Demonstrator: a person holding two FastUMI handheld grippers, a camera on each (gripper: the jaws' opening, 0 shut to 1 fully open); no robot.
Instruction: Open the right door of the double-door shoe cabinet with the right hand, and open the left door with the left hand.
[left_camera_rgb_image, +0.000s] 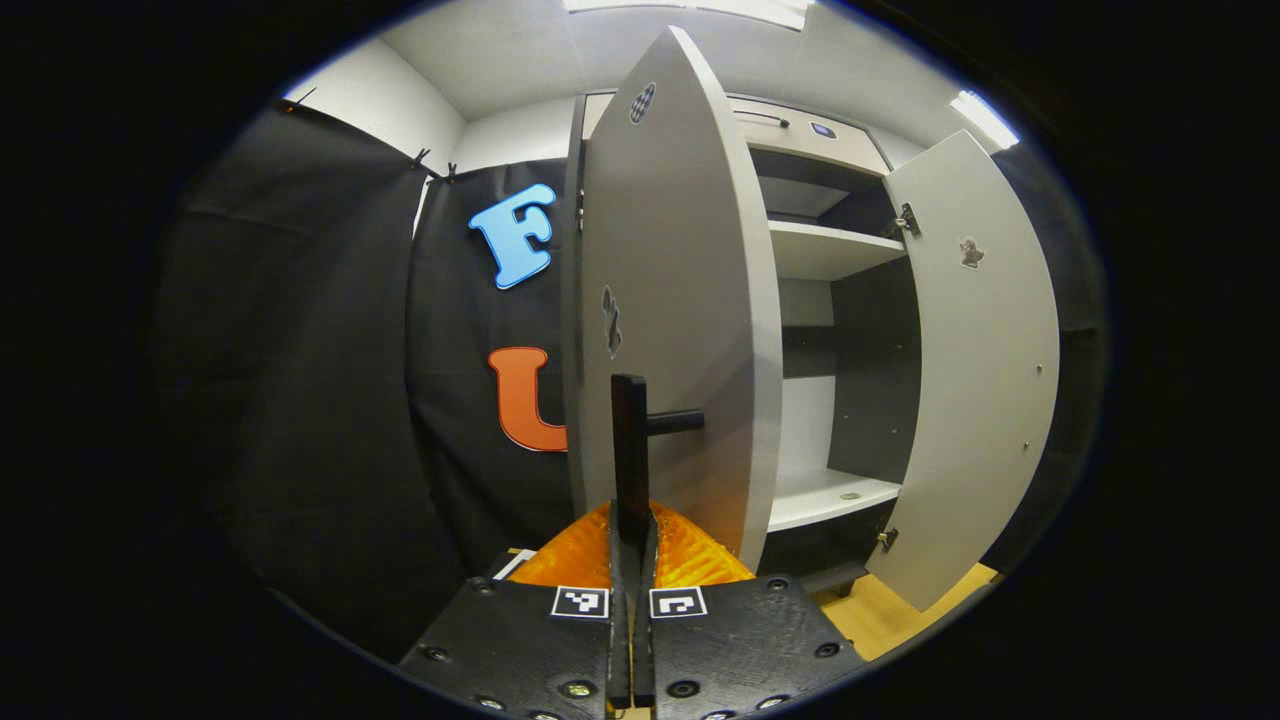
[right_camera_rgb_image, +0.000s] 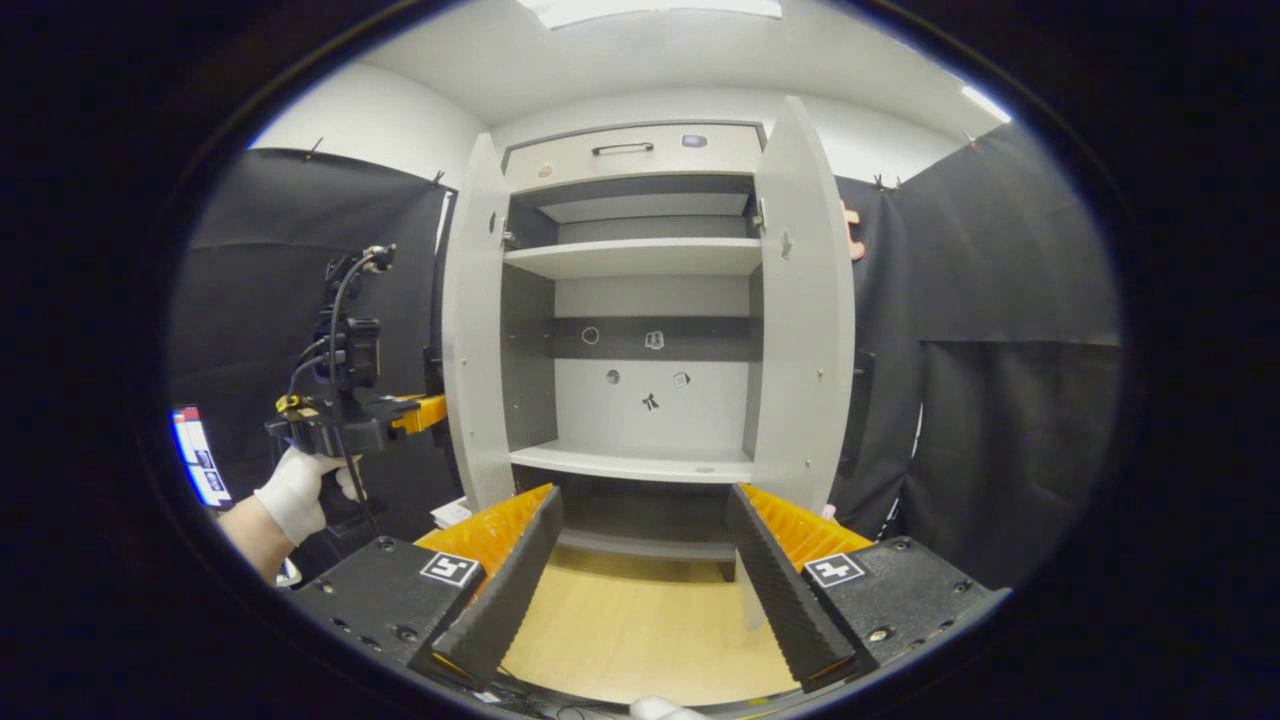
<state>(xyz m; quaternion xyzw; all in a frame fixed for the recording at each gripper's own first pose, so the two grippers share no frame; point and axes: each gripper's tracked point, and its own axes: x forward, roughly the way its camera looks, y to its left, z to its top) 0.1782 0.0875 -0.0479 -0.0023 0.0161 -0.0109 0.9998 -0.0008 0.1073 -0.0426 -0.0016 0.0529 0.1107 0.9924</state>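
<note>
both cabinet doors stand open

the left door (left_camera_rgb_image: 670, 300) is swung wide, its handle (left_camera_rgb_image: 630, 450) pinched between the closed fingers of the left claw (left_camera_rgb_image: 632, 560). the right door (right_camera_rgb_image: 805, 300) stands open ahead of the right claw (right_camera_rgb_image: 645, 560), whose spread fingers grip nothing.

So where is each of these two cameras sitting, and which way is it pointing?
Left gripper view: rides the left gripper, facing the left door's handle, which its fingers clamp.
Right gripper view: rides the right gripper, fingers apart, facing the open shoe cabinet head-on; a gloved hand holds the left gripper at the left door.
Shared: both doors, the shelves.
</note>
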